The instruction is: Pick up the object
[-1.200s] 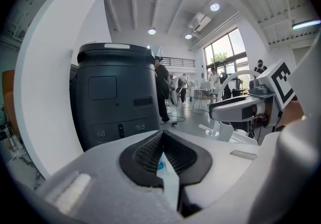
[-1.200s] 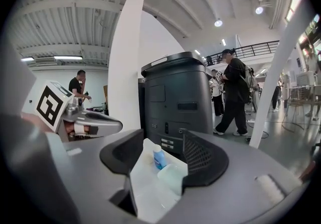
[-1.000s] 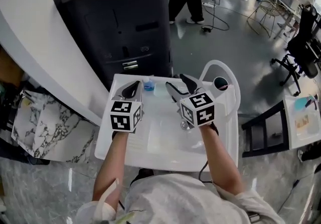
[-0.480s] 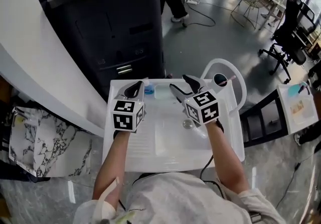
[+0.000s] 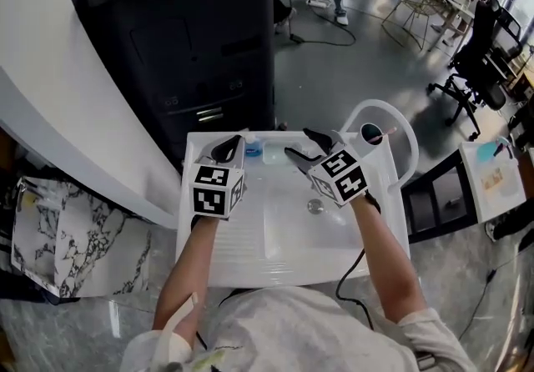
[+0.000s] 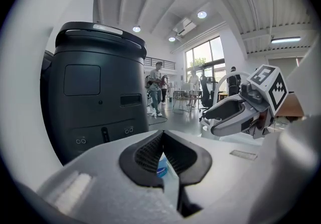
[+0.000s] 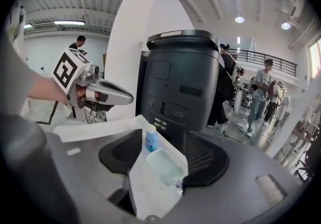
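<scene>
A small blue bottle (image 5: pixel 253 148) (image 7: pixel 151 138) stands on the back ledge of a white sink unit (image 5: pixel 242 245). A clear shallow dish (image 5: pixel 275 152) (image 7: pixel 164 165) lies just right of it. My right gripper (image 5: pixel 302 143) (image 7: pixel 163 142) hovers over the back of the basin. Its jaws are opening wide, with nothing pressed between the pads; the bottle and dish lie ahead of them. My left gripper (image 5: pixel 227 147) (image 6: pixel 161 135) is at the ledge's left end with its tips together, and the bottle's label (image 6: pixel 160 172) shows through the slit below them.
A tall black machine (image 5: pixel 200 37) stands right behind the sink. A white hoop handle (image 5: pixel 380 108) with a dark cup (image 5: pixel 370 130) is at the sink's right corner. The drain (image 5: pixel 314 206) is in the basin. An office chair (image 5: pixel 480 53) and people stand farther off.
Both grippers have edged toward the back ledge, nearer the bottle and dish. The right gripper's jaws have spread a little wider. The left jaws stay together.
</scene>
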A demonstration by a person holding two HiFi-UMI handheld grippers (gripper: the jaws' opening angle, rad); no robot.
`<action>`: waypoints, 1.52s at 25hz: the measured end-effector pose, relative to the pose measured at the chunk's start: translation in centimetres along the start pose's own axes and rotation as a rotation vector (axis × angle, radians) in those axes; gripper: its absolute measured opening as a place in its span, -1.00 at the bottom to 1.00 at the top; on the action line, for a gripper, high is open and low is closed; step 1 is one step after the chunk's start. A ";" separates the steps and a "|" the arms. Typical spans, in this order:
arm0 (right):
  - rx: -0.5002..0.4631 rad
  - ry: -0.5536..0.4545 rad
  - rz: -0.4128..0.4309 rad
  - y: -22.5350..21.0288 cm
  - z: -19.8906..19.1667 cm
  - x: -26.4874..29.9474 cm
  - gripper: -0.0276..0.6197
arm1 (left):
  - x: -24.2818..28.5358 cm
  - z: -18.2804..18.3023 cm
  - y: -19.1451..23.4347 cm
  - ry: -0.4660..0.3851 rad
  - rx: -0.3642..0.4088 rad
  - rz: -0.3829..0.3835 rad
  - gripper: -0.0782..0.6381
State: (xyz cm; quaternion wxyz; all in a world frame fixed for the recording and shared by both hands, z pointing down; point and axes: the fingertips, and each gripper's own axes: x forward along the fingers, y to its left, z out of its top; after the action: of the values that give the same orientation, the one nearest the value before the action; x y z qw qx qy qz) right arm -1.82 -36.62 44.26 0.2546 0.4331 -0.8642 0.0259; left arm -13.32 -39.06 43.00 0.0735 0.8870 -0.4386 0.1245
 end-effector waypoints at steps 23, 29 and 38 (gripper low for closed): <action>-0.281 0.264 0.214 3.5 -5.3 6.3 -0.15 | -0.2 -1.5 1.8 0.014 -0.022 0.033 -0.78; -0.321 0.343 0.266 4.1 -7.6 7.5 -0.17 | -0.5 -2.2 2.3 0.030 -0.034 0.052 -0.78; -0.415 0.445 0.326 4.0 -11.4 9.2 -0.21 | -0.7 -3.1 2.9 0.049 -0.040 0.082 -0.78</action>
State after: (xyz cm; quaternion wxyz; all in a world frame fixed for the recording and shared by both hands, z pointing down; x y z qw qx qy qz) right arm -4.66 -37.84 59.14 0.5120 0.2122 -0.8322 -0.0165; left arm -16.49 -39.55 45.89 0.0970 0.8633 -0.4749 0.1403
